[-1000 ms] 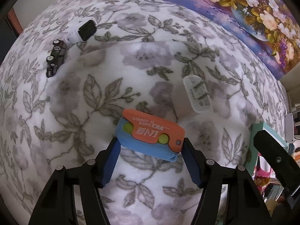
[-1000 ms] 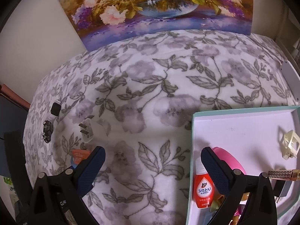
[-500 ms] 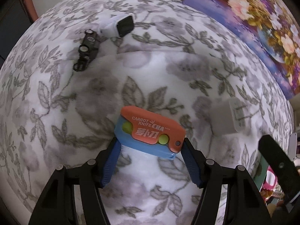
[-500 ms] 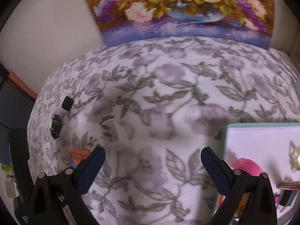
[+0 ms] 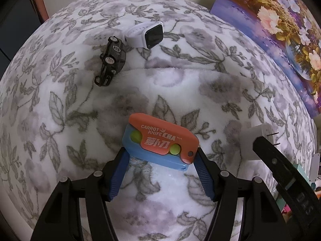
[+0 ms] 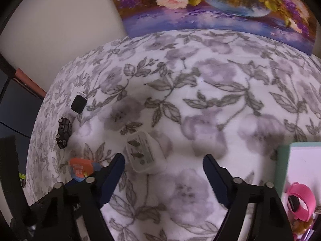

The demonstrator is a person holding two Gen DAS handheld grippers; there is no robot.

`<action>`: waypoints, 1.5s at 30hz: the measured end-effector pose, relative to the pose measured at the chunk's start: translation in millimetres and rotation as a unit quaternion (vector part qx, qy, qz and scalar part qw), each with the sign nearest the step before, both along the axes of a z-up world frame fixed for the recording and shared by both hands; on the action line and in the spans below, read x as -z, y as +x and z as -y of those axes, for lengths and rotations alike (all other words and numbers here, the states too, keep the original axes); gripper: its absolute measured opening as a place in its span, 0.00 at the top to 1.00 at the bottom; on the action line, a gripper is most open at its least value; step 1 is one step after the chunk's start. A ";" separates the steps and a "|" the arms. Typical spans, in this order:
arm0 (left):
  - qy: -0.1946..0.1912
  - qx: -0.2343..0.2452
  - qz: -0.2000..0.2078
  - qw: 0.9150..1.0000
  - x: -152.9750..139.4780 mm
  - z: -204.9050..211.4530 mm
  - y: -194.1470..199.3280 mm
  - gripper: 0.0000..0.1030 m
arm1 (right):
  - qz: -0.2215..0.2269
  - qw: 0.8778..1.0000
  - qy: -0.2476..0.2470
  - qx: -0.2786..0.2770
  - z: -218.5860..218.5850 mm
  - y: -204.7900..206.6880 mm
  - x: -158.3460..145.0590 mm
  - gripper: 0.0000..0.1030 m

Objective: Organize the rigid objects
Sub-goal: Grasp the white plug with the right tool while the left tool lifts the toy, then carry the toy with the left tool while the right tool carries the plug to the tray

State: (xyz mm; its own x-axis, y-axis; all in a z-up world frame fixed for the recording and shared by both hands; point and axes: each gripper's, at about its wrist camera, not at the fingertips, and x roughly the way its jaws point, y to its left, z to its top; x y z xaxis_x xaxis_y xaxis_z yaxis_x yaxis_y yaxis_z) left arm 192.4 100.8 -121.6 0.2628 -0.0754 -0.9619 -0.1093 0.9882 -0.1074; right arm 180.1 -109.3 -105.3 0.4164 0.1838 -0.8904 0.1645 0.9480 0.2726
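Observation:
My left gripper is shut on an orange and blue toy carrot knife, which hangs just above the flowered blanket. A black toy car and a white smartwatch lie ahead of it at the upper left. In the right wrist view a white plug charger lies prongs up on the blanket. My right gripper straddles it with its jaws closing, and the pads are clear of it. The charger sits closer to the left fingertip.
A teal-rimmed white tray stands at the right edge with a pink watch in it. A flower painting leans against the wall behind the blanket. Dark furniture borders the left side.
My left gripper carried the carrot knife closer to the toy car and smartwatch. My right gripper moved left, away from the tray and over the charger, and its jaws narrowed.

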 end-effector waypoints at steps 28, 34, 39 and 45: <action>0.036 0.005 0.018 0.999 1.2 6.5 21.3 0.34 | 0.000 0.999 -0.024 -0.023 -20.9 11.4 12.6 0.68; 0.032 0.007 0.006 0.999 -6.7 9.1 13.3 0.34 | -0.005 1.000 -0.020 -0.022 -17.8 -2.7 10.2 0.68; 0.026 0.017 0.008 1.000 -18.9 30.1 -4.0 0.35 | -0.007 1.000 -0.016 -0.016 -8.3 -20.2 3.7 0.68; 0.013 0.032 0.016 0.999 -35.7 53.9 -27.2 0.80 | -0.001 1.000 -0.013 0.004 10.3 -42.1 -15.8 0.68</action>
